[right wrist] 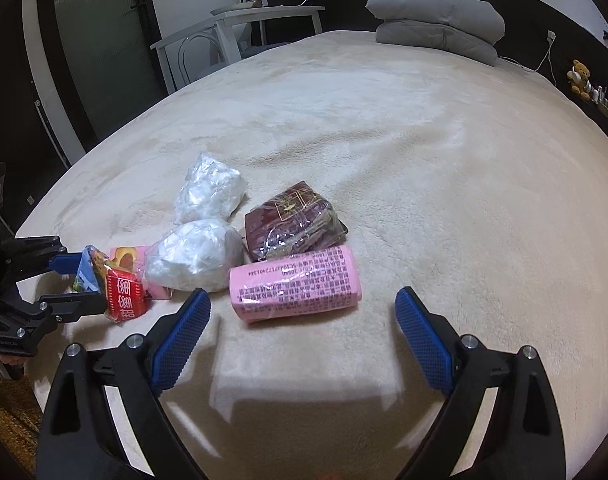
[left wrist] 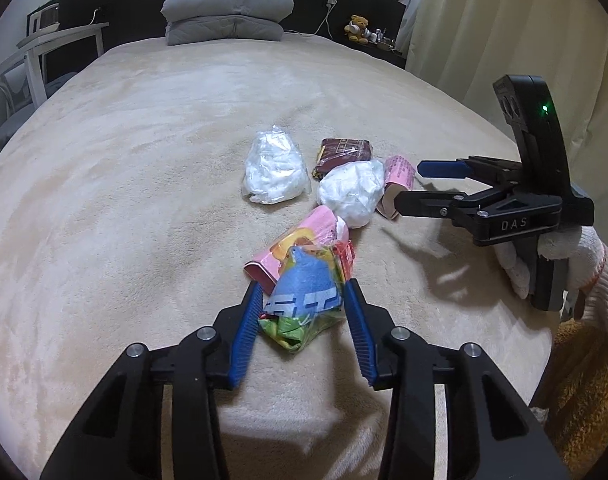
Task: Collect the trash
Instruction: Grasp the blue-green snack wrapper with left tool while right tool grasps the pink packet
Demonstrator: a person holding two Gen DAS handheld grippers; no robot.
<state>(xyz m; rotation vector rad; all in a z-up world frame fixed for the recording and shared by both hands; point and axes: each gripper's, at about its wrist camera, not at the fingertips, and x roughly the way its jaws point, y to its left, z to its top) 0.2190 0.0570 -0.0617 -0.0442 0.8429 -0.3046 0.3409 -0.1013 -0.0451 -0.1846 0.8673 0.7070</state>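
Left wrist view: the left gripper [left wrist: 304, 300] has its blue pads clenched on a clear plastic bag of colourful wrappers [left wrist: 304, 304], near the front edge of the cream plush bed [left wrist: 144, 160]. Nearby lie two white crumpled bags (one [right wrist: 208, 194], one [right wrist: 194, 256]) and a maroon packet [right wrist: 294, 220]. The right gripper [right wrist: 300, 312] stands released, jaws wide, just short of a pink printed roll [right wrist: 296, 282].
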